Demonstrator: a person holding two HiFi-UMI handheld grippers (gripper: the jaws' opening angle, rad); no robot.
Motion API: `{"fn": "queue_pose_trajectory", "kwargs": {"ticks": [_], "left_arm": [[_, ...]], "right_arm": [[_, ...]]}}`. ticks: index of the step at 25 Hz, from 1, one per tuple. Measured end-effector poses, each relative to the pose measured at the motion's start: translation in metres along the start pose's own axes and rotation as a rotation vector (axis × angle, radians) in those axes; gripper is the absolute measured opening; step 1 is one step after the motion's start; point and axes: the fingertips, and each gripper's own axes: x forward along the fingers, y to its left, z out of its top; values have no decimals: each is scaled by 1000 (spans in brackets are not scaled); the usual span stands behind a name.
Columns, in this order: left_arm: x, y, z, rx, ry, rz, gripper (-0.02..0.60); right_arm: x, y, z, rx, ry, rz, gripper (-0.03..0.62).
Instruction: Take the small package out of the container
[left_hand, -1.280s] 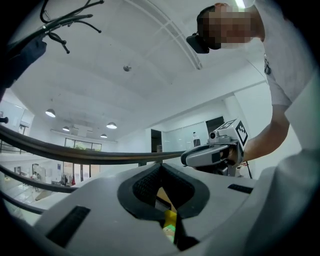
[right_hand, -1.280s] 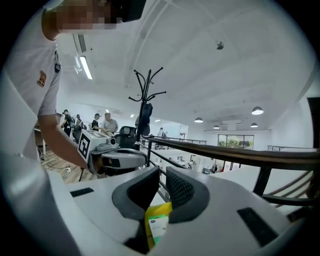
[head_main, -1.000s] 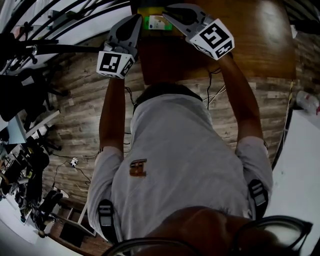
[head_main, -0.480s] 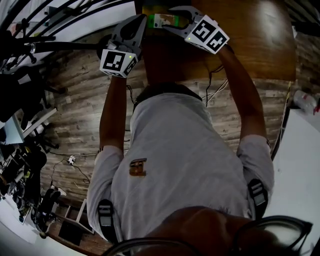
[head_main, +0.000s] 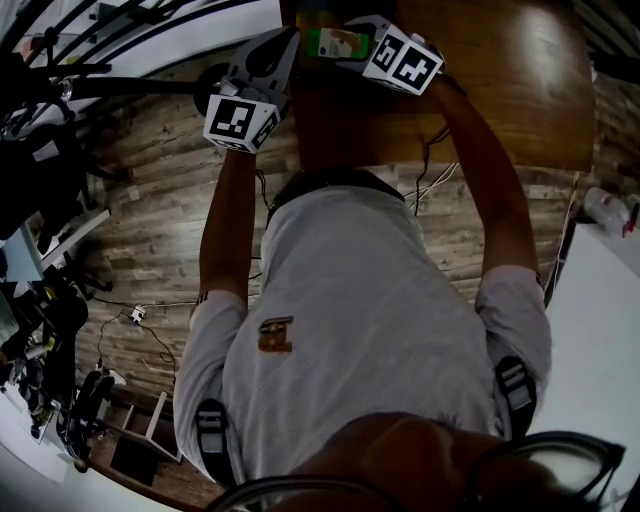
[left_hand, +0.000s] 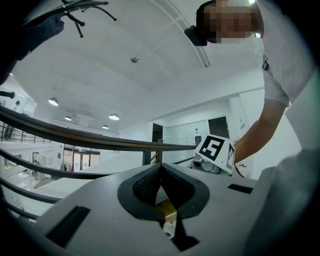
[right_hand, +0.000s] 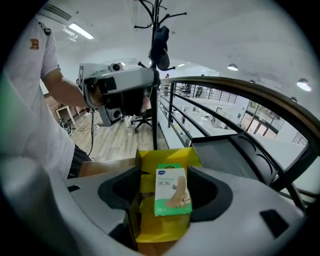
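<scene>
A small green-and-white package (right_hand: 172, 191) lies in an open yellow container (right_hand: 161, 229) at the near end of a brown table (head_main: 480, 90). My right gripper (right_hand: 166, 196) hangs over it with the jaws opening. The package sits between the pads, which do not press on it. From the head view, the package (head_main: 332, 42) shows just left of the right gripper (head_main: 354, 48). My left gripper (head_main: 288, 40) is at the container's left edge with its pads together. Yellow card shows through the gap behind those pads (left_hand: 150, 182). Whether they pinch the container's wall, I cannot tell.
The table stands on a wood-plank floor with cables (head_main: 430, 170) under its near edge. A white surface (head_main: 600, 330) lies to the right. A dark railing (right_hand: 240, 95) and a coat stand (right_hand: 159, 40) rise beyond the table. The person's torso fills the middle of the head view.
My right gripper has moved left and further in over the container, and its jaws have spread apart around the package. The left gripper has stayed at the container's left edge.
</scene>
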Motion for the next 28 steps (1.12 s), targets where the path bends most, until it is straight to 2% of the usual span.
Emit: {"fn": "queue_pose_trajectory", "kwargs": {"ticks": [3, 13, 28], "left_arm": [[0, 4, -5, -5, 6, 0, 18], [0, 14, -12, -5, 22, 2, 18], [1, 29, -14, -22, 46, 25, 18]], "right_arm": [[14, -6, -12, 1, 55, 0, 272], [42, -12, -33, 3, 144, 51, 304], [68, -19, -44, -12, 234, 73, 308]]}}
